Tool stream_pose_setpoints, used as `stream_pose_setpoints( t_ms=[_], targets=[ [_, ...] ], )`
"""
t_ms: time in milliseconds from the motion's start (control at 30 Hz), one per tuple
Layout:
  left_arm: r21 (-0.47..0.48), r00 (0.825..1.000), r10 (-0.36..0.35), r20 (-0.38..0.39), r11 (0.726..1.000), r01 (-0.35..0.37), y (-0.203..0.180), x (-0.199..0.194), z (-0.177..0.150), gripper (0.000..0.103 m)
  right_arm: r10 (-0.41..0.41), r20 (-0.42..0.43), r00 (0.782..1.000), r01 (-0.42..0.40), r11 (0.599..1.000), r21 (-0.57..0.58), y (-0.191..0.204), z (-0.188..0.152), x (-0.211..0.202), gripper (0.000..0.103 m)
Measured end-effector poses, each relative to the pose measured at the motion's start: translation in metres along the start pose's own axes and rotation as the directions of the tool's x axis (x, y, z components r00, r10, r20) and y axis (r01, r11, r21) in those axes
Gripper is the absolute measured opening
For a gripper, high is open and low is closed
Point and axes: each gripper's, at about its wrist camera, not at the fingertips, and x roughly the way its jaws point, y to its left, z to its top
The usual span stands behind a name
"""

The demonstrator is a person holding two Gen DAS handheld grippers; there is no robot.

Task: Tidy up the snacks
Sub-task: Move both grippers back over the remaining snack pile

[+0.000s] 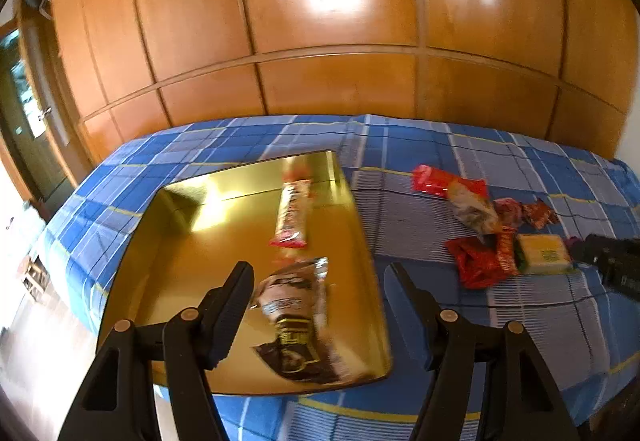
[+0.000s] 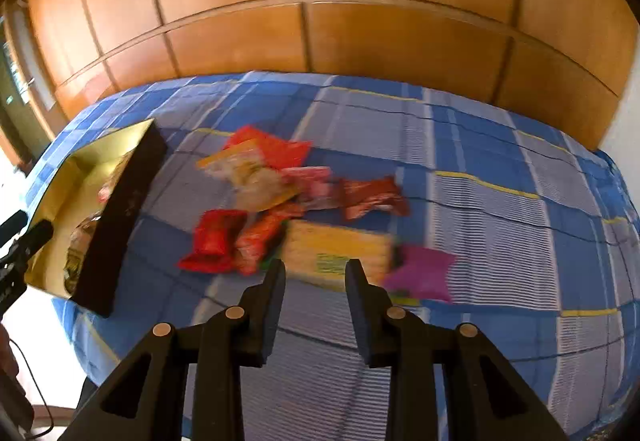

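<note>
One flat yellow-green snack packet lies crosswise at twelve o'clock just beyond my right gripper, whose fingers are parted and empty, nearer than my left.

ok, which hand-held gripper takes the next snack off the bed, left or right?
Right, probably. The right hand-held gripper is empty and aimed at the yellow packet in the loose pile. The left hand-held gripper is open over the gold box, away from the pile.

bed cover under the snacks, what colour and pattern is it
The bed cover is a blue and pale grey-blue check with thin yellow lines, clearest in the right wrist view.
</note>
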Motion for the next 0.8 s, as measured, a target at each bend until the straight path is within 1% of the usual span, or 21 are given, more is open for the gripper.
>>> stream_pose_setpoints(
  t_ms=[267,533,700,800],
  targets=[
    [0.095,0.999,-0.052,0.004,0.994,0.051,-0.038,0.0,0.007,0.068,-0.058,-0.008,0.998,0.058,0.995,0.08,-0.044,-0.009,-0.004,0.031],
    [0.174,0.995,-0.095,-0.014,0.98,0.096,-0.072,0.005,0.009,0.068,-0.07,-0.051,0.996,0.076,0.987,0.138,-0.068,-0.031,0.005,0.031],
    [0.159,0.986,-0.149,-0.075,0.974,0.159,-0.083,0.017,0.01,0.068,-0.061,-0.088,0.994,0.075,0.984,0.159,-0.077,-0.044,0.013,0.031],
    [0.11,0.971,-0.197,-0.136,0.971,0.213,-0.082,0.03,0.014,0.068,-0.053,-0.107,0.993,0.071,0.983,0.17,-0.079,-0.05,0.018,0.031]
  ],
)
